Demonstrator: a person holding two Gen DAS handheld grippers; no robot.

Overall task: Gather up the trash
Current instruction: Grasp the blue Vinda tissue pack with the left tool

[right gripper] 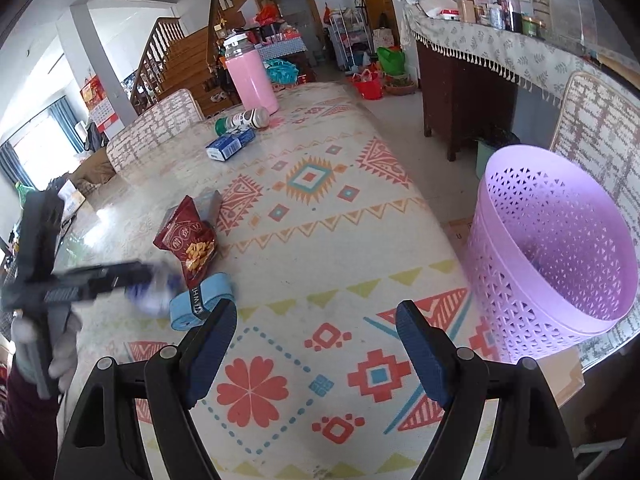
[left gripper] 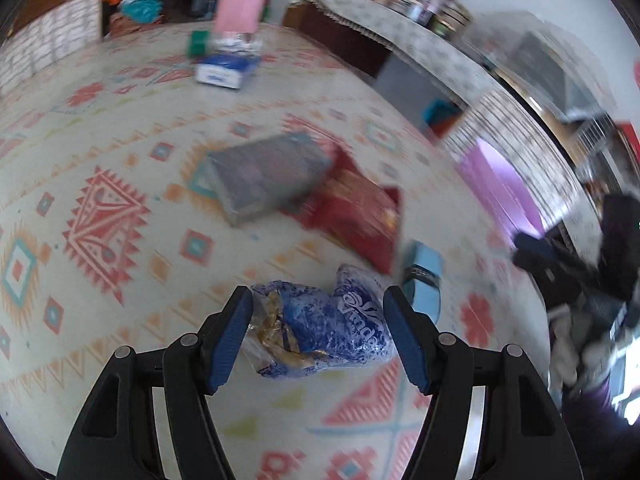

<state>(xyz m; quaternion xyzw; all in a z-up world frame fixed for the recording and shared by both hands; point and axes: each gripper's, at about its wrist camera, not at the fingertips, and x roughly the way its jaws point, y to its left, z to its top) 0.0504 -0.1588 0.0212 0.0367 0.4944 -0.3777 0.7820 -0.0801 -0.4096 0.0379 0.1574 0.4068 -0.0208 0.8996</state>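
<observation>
My left gripper (left gripper: 317,300) is shut on a crumpled blue and white plastic wrapper (left gripper: 332,332), and both pads press its sides just above the patterned tablecloth (left gripper: 120,160). The right wrist view shows that gripper (right gripper: 132,276) blurred at the left, with the wrapper (right gripper: 154,296) at its tip. A red snack bag (right gripper: 188,240) and a light blue band-wrapped packet (right gripper: 202,300) lie beside it. My right gripper (right gripper: 317,312) hangs open over the cloth, with nothing between its fingers. A purple lattice basket (right gripper: 560,248) stands off the table's right edge.
A grey box (left gripper: 268,180) lies partly over the snack bag (left gripper: 356,216). At the table's far end are a blue and white carton (right gripper: 230,146), a bottle on its side (right gripper: 244,120) and a tall pink flask (right gripper: 250,76). Chairs flank the table, and a cloth-covered sideboard (right gripper: 480,44) stands behind.
</observation>
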